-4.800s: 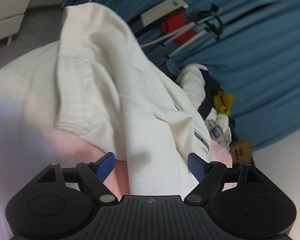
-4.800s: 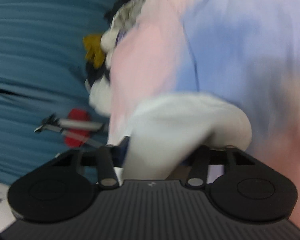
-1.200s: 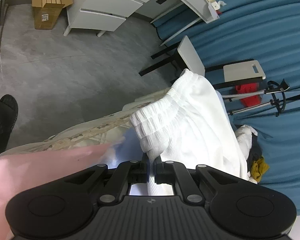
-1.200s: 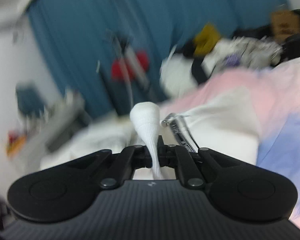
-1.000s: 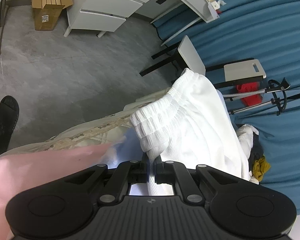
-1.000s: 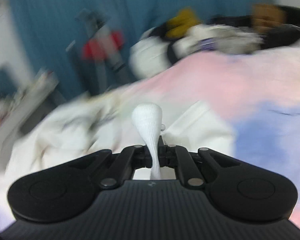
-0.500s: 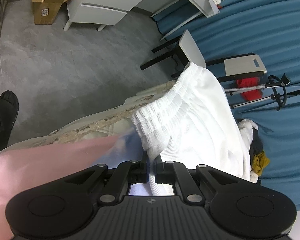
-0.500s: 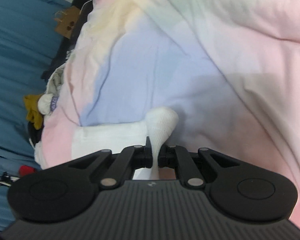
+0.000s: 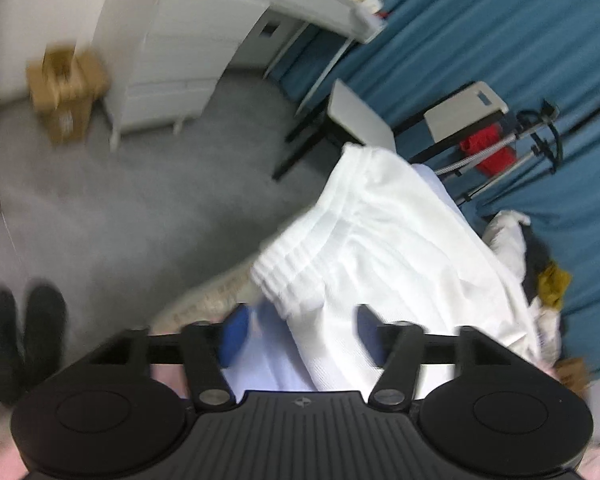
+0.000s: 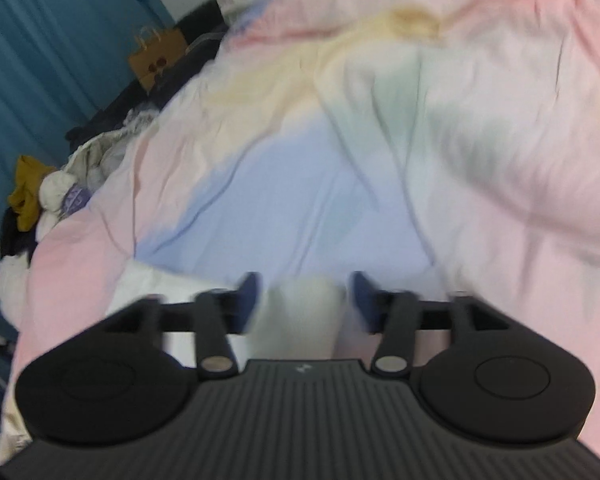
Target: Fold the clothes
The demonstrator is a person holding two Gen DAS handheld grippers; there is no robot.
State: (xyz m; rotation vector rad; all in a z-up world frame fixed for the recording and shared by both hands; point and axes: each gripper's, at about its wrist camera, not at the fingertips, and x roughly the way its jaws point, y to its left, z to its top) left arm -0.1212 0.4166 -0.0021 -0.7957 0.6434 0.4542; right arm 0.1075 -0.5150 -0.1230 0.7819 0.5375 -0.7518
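Note:
White shorts [image 9: 384,240] with a ribbed elastic waistband lie folded on the pastel bed cover, near the bed's edge. My left gripper [image 9: 300,332] is open, its blue pads on either side of the shorts' near corner. In the right wrist view a white fold of the shorts [image 10: 300,312] sits between the spread blue pads of my open right gripper [image 10: 302,300]. Both views are blurred by motion.
The pink, blue and yellow bed cover [image 10: 300,184] fills the right view. A pile of other clothes [image 10: 48,200] lies by the blue curtain [image 9: 540,40]. A white desk [image 9: 204,40], a cardboard box [image 9: 64,88], a chair [image 9: 356,116] and black shoes [image 9: 24,332] stand on the grey floor.
Both grippers have opened and let go of the white shorts, which now lie on the bed. The left view has pulled back slightly.

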